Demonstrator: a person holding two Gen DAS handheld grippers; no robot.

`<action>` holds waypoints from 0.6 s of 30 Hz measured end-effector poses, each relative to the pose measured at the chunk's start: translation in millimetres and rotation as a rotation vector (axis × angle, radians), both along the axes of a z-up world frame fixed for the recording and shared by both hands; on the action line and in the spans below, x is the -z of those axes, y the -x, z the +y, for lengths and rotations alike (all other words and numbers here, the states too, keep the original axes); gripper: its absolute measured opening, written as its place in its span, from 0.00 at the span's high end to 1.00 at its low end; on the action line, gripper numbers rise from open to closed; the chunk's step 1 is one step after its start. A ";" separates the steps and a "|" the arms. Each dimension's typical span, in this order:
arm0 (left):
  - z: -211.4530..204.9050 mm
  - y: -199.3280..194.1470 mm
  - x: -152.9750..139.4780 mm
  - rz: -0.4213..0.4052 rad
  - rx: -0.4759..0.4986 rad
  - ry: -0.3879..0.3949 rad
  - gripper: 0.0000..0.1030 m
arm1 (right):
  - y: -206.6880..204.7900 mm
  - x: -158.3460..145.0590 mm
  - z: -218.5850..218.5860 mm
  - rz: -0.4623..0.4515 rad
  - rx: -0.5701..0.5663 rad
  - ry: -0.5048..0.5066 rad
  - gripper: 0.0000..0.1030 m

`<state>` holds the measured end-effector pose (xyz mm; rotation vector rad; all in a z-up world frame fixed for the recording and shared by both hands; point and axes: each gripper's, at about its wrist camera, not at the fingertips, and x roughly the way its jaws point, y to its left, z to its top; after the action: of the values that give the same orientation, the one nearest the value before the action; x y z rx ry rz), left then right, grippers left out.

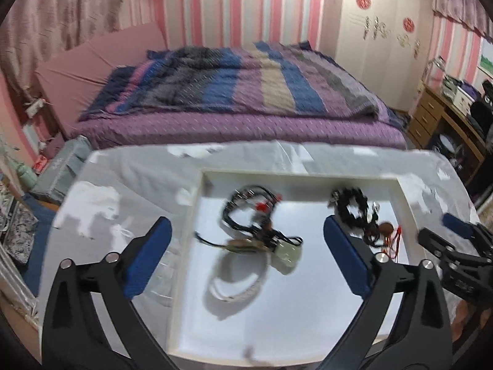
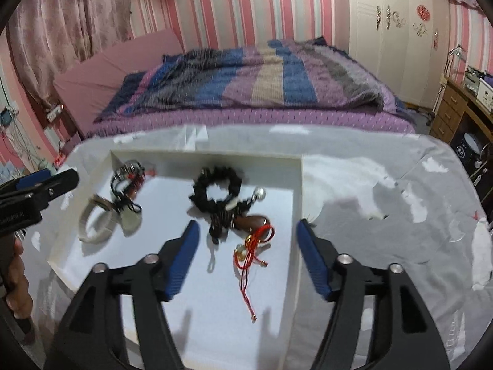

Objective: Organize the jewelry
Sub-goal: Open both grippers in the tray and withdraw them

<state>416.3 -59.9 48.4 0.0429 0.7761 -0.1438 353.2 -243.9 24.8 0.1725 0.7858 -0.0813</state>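
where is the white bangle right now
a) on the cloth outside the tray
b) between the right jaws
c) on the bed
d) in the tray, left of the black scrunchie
d: the white bangle lies on the floor of the tray, left of the black scrunchie in the right wrist view, and no jaws touch it.

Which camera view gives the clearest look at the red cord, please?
The right wrist view: the red cord lies in full sight on the tray. In the left wrist view only a small blurred bit shows beside a finger.
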 end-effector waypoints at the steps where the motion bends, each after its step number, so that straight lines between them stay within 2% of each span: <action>1: 3.6 2.2 -5.8 -0.009 -0.004 0.006 0.03 | 6.5 -10.2 -0.6 -0.033 0.016 0.012 0.13; 6: 9.5 11.5 -21.5 -0.019 -0.015 0.028 0.03 | 21.4 -37.1 -7.0 -0.087 0.040 0.019 0.06; 12: 5.8 33.6 -25.7 0.008 -0.004 -0.039 0.03 | 43.1 -53.3 -12.0 -0.102 0.083 0.053 0.05; 18: 20.0 68.1 -31.1 0.018 -0.031 -0.038 0.03 | 76.1 -61.9 -17.1 -0.102 0.099 0.031 0.05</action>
<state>348.2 -39.9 79.5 0.0663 0.7971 -0.1004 277.1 -261.0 86.7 0.1849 0.6739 -0.1772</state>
